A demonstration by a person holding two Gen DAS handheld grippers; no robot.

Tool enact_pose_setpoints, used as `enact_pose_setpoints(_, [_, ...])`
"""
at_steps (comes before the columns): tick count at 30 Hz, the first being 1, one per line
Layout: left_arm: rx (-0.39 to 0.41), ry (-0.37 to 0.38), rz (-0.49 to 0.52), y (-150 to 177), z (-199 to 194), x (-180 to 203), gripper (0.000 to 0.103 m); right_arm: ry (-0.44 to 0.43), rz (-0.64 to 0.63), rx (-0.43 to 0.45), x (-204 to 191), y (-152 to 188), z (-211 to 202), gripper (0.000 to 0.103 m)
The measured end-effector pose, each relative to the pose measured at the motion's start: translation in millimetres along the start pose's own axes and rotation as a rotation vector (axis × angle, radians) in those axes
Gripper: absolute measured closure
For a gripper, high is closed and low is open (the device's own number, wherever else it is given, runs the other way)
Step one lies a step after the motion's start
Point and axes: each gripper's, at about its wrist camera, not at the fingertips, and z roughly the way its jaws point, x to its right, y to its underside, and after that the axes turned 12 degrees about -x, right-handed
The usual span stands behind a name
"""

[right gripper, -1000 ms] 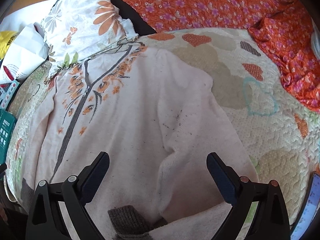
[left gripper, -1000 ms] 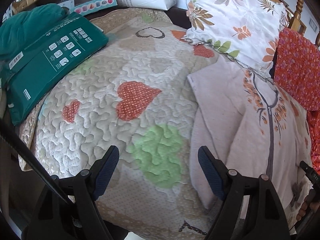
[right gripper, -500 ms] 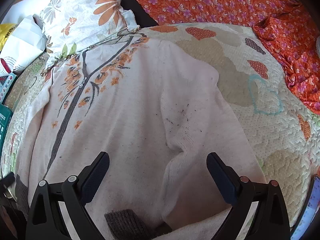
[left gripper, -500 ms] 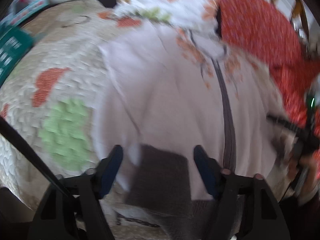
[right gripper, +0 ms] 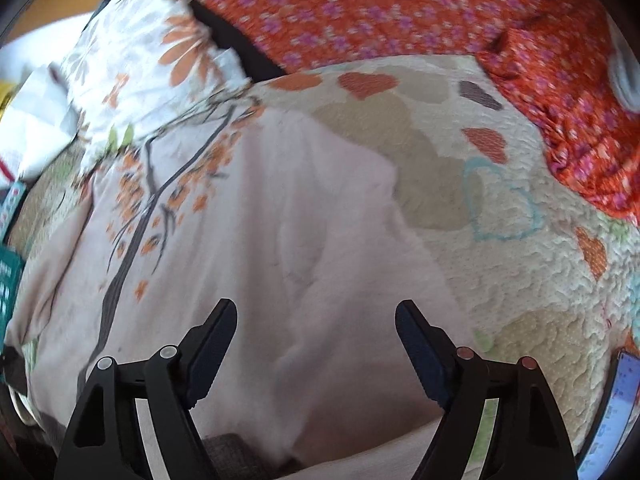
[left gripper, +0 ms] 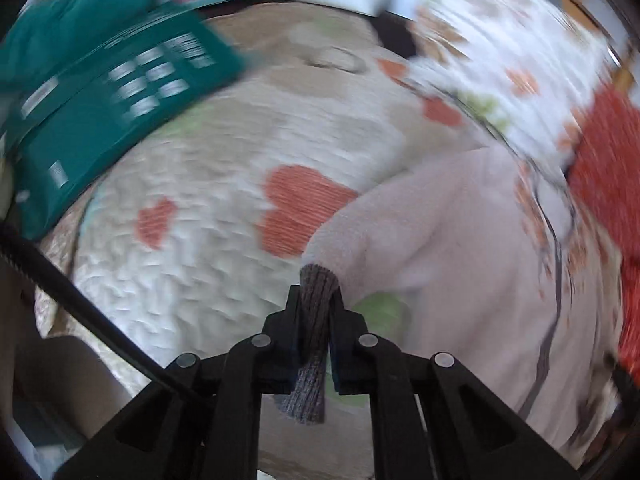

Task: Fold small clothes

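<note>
Left tool (left gripper: 315, 300) squeezed tight on the grey knitted cuff (left gripper: 314, 332) of the pale pink sweater (right gripper: 280, 248), sleeve pulled up off the bed quilt (left gripper: 208, 184). Right tool (right gripper: 316, 328) with jaws wide apart, just closing a little, nothing pinched, hovering over the sweater body. Sweater spread flat on the heart quilt beside a flowery pillow (right gripper: 132, 64). Green packet (left gripper: 100, 120) at far left, blurry, maybe a box.

I see a quilted bedspread (left gripper: 224, 216) with orange hearts, a teal package (left gripper: 100, 120) on its left edge, a floral pillow (right gripper: 136, 68) at the back, orange flowered fabric (right gripper: 400, 12) bunched along the right.
</note>
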Motion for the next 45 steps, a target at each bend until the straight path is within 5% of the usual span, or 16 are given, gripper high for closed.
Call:
enact_pose_setpoints(2, [0.015, -0.017, -0.044, -1, -5, -12, 0.090, 0.006, 0.034, 0.008, 10, -1, -2, 0.018])
enact_pose_setpoints(4, [0.030, -0.014, -0.067, 1, -9, -16, 0.073, 0.014, 0.063, 0.032, 20, 1, -6, 0.018])
enact_pose_setpoints(10, [0.090, 0.089, -0.011, -1, -16, -4, 0.044, 0.020, 0.055, 0.048, 27, 21, -29, 0.018])
enact_pose_setpoints(17, [0.076, 0.120, 0.117, -8, 3, 39, 0.041, -0.005, -0.053, 0.034, -2, 80, -59, 0.017])
enact_pose_setpoints(23, [0.008, 0.140, 0.118, 0, 26, 43, 0.038, 0.155, -0.277, 0.000, -48, 112, -38, 0.017])
enact_pose_setpoints(25, [-0.012, 0.175, 0.112, 3, 29, 41, 0.038, 0.197, -0.309, -0.015, -54, 113, -24, 0.037])
enact_pose_setpoints(26, [-0.010, 0.175, 0.114, 4, 28, 40, 0.038, 0.205, -0.313, -0.023, -52, 110, -20, 0.077])
enact_pose_setpoints(27, [-0.004, 0.170, 0.116, 5, 27, 39, 0.038, 0.196, -0.301, -0.036, -48, 108, -19, 0.093])
enact_pose_setpoints(31, [0.000, 0.177, 0.105, 6, 23, 29, 0.038, 0.186, -0.134, 0.038, 4, 84, -59, 0.094])
enact_pose_setpoints(41, [-0.053, 0.198, 0.083, 18, 30, 16, 0.038, 0.555, 0.278, 0.151, 173, 24, -136, 0.093])
enact_pose_setpoints(45, [-0.067, 0.202, 0.090, 24, 31, 13, 0.038, 0.604, 0.339, 0.112, 177, 17, -134, 0.071])
